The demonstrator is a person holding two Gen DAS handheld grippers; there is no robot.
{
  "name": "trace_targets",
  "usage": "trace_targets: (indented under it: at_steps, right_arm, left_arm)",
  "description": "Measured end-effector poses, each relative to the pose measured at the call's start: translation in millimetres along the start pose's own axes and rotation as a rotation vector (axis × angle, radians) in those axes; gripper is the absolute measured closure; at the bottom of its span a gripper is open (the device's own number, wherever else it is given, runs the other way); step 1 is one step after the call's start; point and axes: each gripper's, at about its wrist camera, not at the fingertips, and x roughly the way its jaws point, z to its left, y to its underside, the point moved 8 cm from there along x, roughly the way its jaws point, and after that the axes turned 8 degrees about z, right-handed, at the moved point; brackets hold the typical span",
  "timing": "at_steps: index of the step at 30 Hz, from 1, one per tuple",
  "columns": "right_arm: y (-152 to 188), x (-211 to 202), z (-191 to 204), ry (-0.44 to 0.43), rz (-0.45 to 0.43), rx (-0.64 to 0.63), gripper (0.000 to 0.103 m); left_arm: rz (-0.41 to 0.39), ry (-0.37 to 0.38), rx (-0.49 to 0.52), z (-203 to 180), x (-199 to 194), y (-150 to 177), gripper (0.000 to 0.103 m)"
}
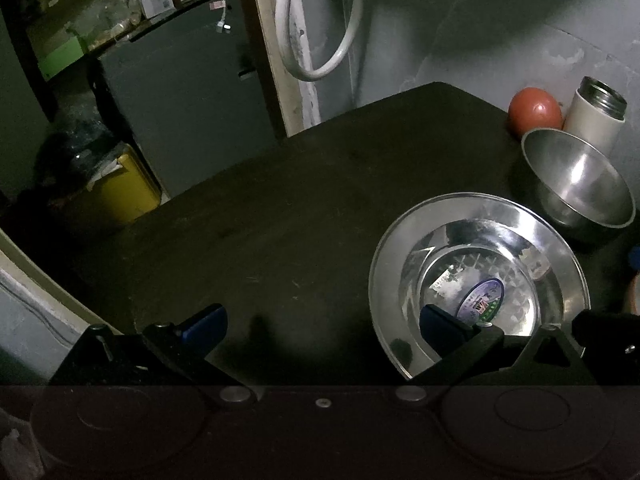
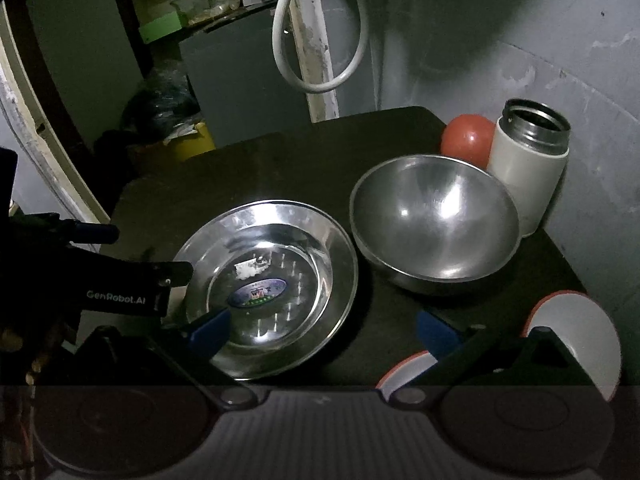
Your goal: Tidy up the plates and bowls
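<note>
Dim scene. Dark tabletop [image 2: 280, 168] carries a steel plate [image 2: 336, 280] with an oval sticker at its centre, and a steel bowl [image 2: 436, 216] just beside it on the far right.

Left tongs [image 1: 322, 326]: spread wide, nothing gripped; right finger tip overlaps the plate's [image 1: 552, 256] near rim in view, left finger over bare tabletop [image 1: 280, 200].

Right tongs [image 2: 326, 332]: released, empty; left finger over the plate's near-left rim, right finger over a white, red-rimmed dish [image 2: 576, 336].

Behind the bowl [image 1: 580, 184]: red ball [image 2: 468, 140], open white flask [image 2: 528, 172].
</note>
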Motion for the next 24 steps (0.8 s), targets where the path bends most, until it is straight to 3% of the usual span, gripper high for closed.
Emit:
trace_targets:
  at_steps: [7,14,22,24]
  right_arm:
    - [2,9,2,0.004,0.014,0.006,0.014]
    - [5,14,5,0.012,0.024,0.015,0.023]
    - [8,19,5,0.018,0.026,0.037,0.039]
    - [8,20,4,0.019,0.025,0.043,0.046]
  left_arm:
    - [-0.01,0.024,0.001,-2,3,-3,0.001]
    - [-0.008,0.026,0.015,-6,6,-1,0.01]
    - [0.004,0.058,-0.033,-5,8,0,0.034]
    - [0.004,0.086,-0.041,-6,8,-1,0.047]
